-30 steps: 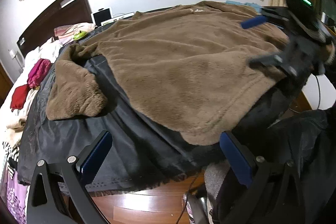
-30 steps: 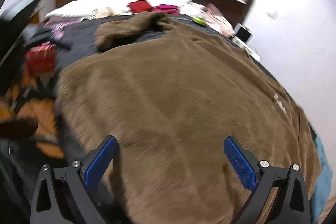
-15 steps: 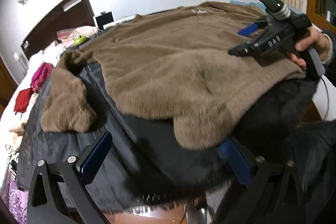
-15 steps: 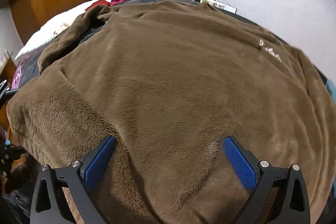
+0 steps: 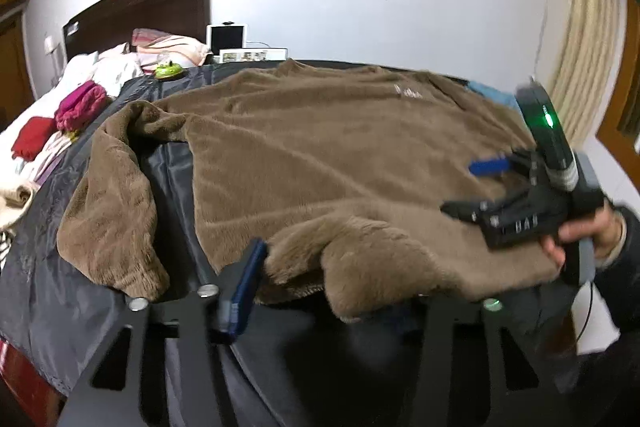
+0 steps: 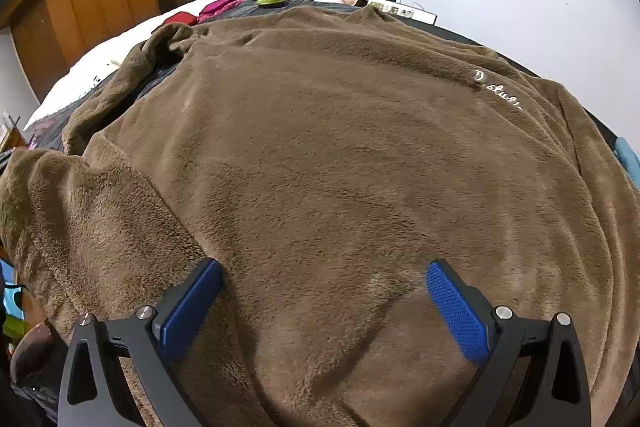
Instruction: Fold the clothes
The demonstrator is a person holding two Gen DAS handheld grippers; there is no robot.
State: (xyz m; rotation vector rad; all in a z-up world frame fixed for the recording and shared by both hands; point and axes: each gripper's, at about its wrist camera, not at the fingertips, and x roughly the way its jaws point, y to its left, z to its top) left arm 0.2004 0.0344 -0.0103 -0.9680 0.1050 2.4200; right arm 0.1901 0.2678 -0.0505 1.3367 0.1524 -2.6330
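Since the earlier frame the left tongs [image 5: 328,267] have just been closing, and a fold of the brown fleece sweater's [image 5: 340,155] hem now sits bunched between their fingers, the left blue pad [image 5: 250,275] pressed against the pile; the right-hand pad is buried under the fleece, so the tongs read as clenched on the hem. That corner has lifted off the bed compared with before, where it lay flat over the edge. The right tongs [image 6: 324,307] have swung from the far side to hover over the sweater's lower edge at about 3 o'clock in the left wrist view, held by a hand [image 5: 588,239] in a dark sleeve. In the right wrist view their two blue pads [image 6: 456,311] stand wide apart, released, with fleece spread under them and nothing pinched. The sweater lies front up across a dark sheet [image 5: 48,267] on the bed, white script embroidery [image 6: 498,93] near the chest at 2 o'clock in the right wrist view, and one sleeve [image 5: 116,211] is folded down at 9 o'clock in the left view. Beyond it, toward 11 o'clock, lie a magenta garment [image 5: 80,105], a red one [image 5: 32,137], a green toy [image 5: 168,70] and pillows [image 5: 168,45] before a dark headboard [image 5: 136,9].
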